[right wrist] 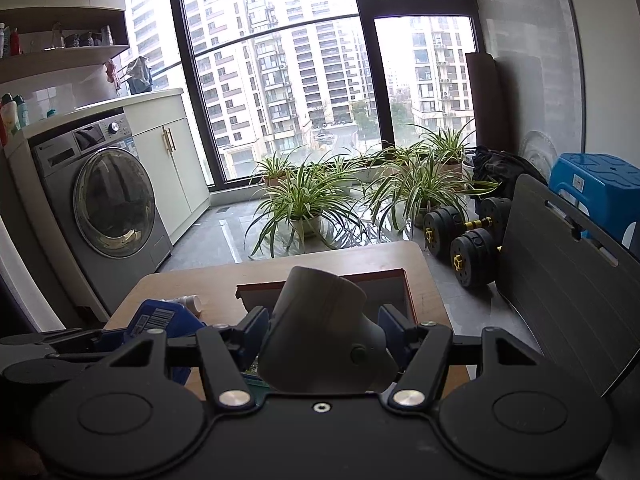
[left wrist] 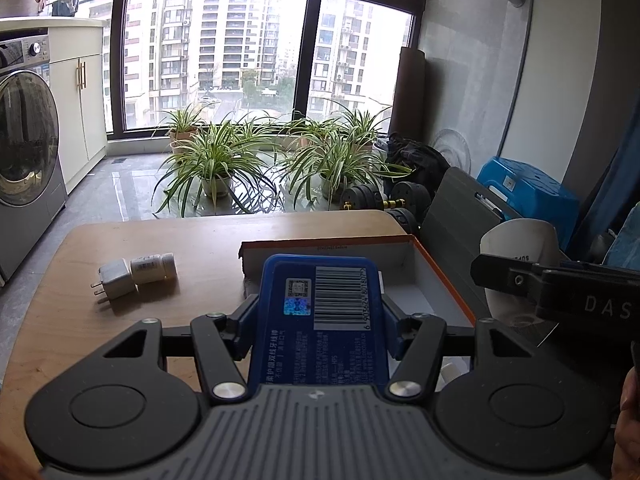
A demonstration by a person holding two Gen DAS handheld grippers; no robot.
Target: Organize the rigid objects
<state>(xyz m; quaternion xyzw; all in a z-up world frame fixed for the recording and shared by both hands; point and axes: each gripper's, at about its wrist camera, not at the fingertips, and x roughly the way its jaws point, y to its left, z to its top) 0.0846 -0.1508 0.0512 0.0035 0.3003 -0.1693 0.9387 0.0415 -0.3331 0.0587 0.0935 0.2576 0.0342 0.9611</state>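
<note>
My left gripper [left wrist: 318,326] is shut on a blue flat box with a barcode [left wrist: 320,312], held above the near edge of an open orange-rimmed cardboard box [left wrist: 436,268] on the wooden table [left wrist: 120,248]. My right gripper [right wrist: 322,330] is shut on a white funnel-shaped plastic piece [right wrist: 320,328], also over the cardboard box [right wrist: 408,284]. That white piece [left wrist: 520,240] and the right gripper's black arm show at the right of the left wrist view. The blue flat box [right wrist: 160,320] appears at the left in the right wrist view.
A white plug adapter [left wrist: 116,282] and a small white bottle [left wrist: 154,268] lie on the table's left part. Beyond the table stand potted plants [left wrist: 216,160], dumbbells [right wrist: 468,236], a grey board [right wrist: 560,272], a blue stool [left wrist: 528,192] and a washing machine [right wrist: 108,196].
</note>
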